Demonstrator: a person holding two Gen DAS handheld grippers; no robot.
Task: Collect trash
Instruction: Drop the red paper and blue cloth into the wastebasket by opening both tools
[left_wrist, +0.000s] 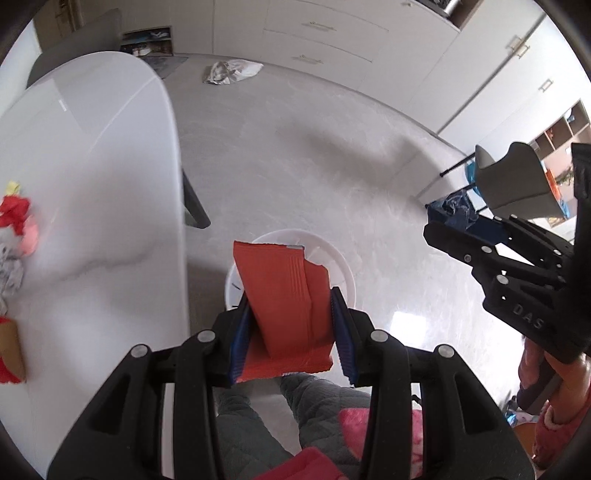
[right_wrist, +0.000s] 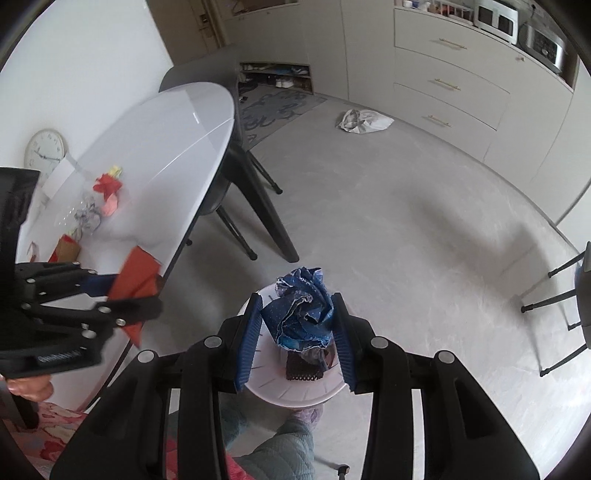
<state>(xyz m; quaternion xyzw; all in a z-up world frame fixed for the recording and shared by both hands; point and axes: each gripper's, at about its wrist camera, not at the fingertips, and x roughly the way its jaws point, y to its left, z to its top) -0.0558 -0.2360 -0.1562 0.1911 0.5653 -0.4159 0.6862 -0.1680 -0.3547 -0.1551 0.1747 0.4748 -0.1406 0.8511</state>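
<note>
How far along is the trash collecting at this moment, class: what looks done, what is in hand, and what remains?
Done: some dark scraps already lie in the white bin. In hand: the left gripper is clamped on a red wrapper and the right gripper on a crumpled blue wrapper, both above the bin. Left: several crumpled pieces on the white table.

Left gripper (left_wrist: 291, 325) and right gripper (right_wrist: 298, 332), both pitched steeply downward side by side, each with jaws clamped on a held item; a hand (right_wrist: 27, 387) grips the left handle.
</note>
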